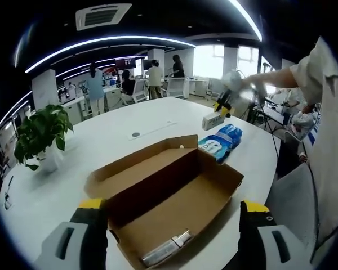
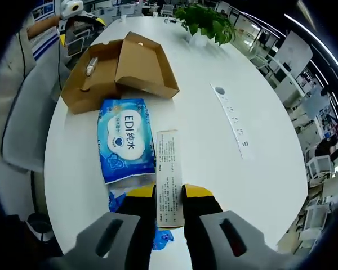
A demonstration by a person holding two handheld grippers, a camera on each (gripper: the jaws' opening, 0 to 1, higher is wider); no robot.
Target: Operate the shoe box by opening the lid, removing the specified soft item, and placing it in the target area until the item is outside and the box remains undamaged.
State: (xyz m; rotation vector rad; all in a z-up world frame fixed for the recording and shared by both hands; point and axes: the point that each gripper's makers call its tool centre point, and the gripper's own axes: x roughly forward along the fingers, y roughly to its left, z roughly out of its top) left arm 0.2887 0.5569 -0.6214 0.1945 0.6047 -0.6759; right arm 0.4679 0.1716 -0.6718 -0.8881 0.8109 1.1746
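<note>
The shoe box (image 1: 169, 197) lay open on the white table (image 1: 101, 140), lid folded back, a tube (image 1: 166, 250) inside. A blue wipes pack (image 2: 124, 138) lay just beside it. The right gripper (image 2: 169, 199) had its fingers closed on a narrow carton (image 2: 169, 174); the left gripper (image 1: 172, 222) stood wide apart, empty. A potted plant (image 1: 40, 135) stood on the table; beyond lay an open office with ceiling light strips (image 1: 101, 42).

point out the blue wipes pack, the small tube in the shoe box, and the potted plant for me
blue wipes pack (image 2: 125, 138), right gripper view, on its white label.
small tube (image 1: 166, 248), left gripper view, mid-body, lying on the shoe box (image 1: 211, 194) floor.
potted plant (image 1: 40, 132), left gripper view, on its leaves.
</note>
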